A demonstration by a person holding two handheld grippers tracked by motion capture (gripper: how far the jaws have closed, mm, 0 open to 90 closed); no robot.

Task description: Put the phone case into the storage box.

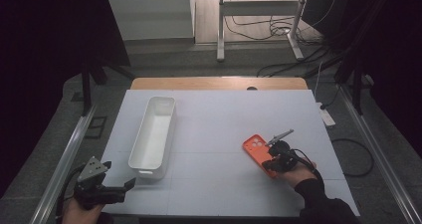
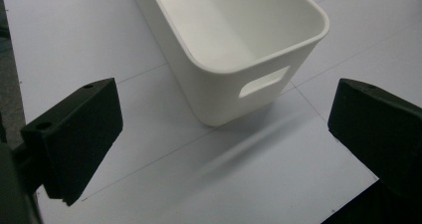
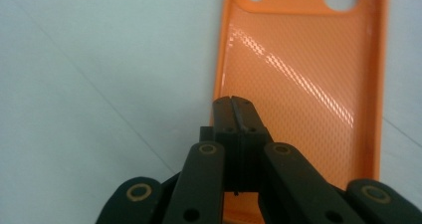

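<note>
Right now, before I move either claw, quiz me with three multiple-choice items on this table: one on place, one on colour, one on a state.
1. Where does the white bin stand relative to the phone case?
A. To its left
B. To its right
C. On top of it

2. What colour is the phone case?
A. Blue
B. Orange
C. Green

3. How do the left claw's jaws stand?
A. Pressed together
B. Clamped on the bin's rim
C. Wide apart

Answers: 1 A, the high view shows the bin on the left half of the white table. 2 B, both views show orange. 3 C, the left gripper view shows bare table between them.
</note>
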